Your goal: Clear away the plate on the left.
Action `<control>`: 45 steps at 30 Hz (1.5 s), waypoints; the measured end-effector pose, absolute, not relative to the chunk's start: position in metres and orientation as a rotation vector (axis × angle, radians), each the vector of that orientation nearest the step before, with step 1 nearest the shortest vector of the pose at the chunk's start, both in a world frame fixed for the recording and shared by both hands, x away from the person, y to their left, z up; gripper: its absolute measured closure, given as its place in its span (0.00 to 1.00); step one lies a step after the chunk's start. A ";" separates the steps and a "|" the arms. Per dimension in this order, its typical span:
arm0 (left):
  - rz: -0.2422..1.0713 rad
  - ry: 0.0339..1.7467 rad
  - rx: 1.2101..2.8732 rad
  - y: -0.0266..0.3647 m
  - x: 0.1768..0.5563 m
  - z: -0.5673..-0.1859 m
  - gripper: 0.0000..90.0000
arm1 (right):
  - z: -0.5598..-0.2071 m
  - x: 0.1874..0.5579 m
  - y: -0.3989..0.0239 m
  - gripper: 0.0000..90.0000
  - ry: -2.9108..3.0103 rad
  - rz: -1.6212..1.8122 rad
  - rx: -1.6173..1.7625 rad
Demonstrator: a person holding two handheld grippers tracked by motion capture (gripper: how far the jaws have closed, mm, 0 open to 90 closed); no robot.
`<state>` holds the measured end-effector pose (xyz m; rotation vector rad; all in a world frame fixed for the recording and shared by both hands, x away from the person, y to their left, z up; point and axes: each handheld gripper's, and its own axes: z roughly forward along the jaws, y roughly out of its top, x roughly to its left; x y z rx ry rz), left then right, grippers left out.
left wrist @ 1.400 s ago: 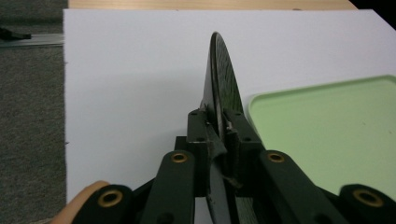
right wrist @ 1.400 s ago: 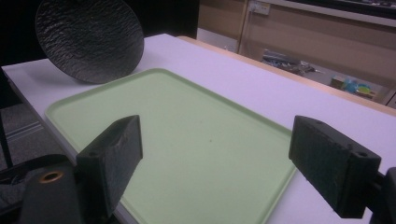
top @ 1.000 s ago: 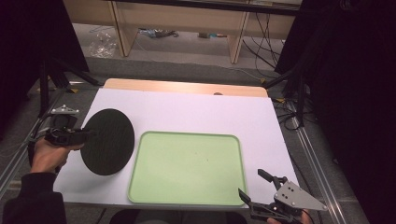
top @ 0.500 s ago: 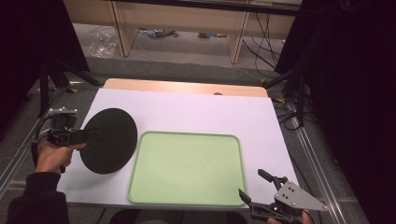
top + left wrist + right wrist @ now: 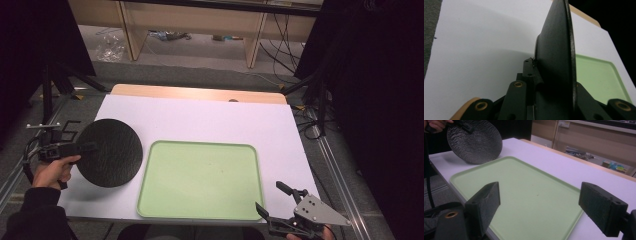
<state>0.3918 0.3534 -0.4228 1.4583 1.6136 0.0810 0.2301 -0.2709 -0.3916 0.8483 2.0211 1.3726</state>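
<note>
A black round plate [image 5: 110, 152] with a rough textured face is tilted over the left part of the white table top, its rim gripped at the left side. My left gripper [image 5: 90, 147] is shut on that rim; its jaws have just been closing with the rim between them. In the left gripper view the plate [image 5: 556, 50] stands edge-on between the jaws. A light green tray [image 5: 200, 144] lies flat at the table's front middle. My right gripper [image 5: 270, 196] stands open off the tray's front right corner. In the right gripper view the open gripper [image 5: 539, 207] faces the tray [image 5: 524, 185] and the plate [image 5: 475, 142].
A white sheet [image 5: 200, 115] covers the table, and a wooden strip [image 5: 200, 94] shows along its far edge. Metal rails [image 5: 345, 170] run along both sides. Wooden shelving and cables [image 5: 290, 45] stand on the floor behind.
My left hand has sunk a little toward the table with the plate still in the gripper. The right gripper and the tray have not moved.
</note>
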 end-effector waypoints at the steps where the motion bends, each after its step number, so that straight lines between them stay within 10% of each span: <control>1: 0.075 1.619 1.446 0.354 0.392 -0.424 0.88 | -0.391 0.230 -0.271 0.20 2.019 1.375 0.848; 21: 0.007 1.565 1.307 0.356 0.388 -0.416 0.86 | -0.391 0.230 -0.271 0.20 2.021 1.377 0.843; 45: -0.185 1.445 1.445 0.272 0.403 -0.413 0.86 | -0.392 0.231 -0.271 0.20 2.022 1.389 0.837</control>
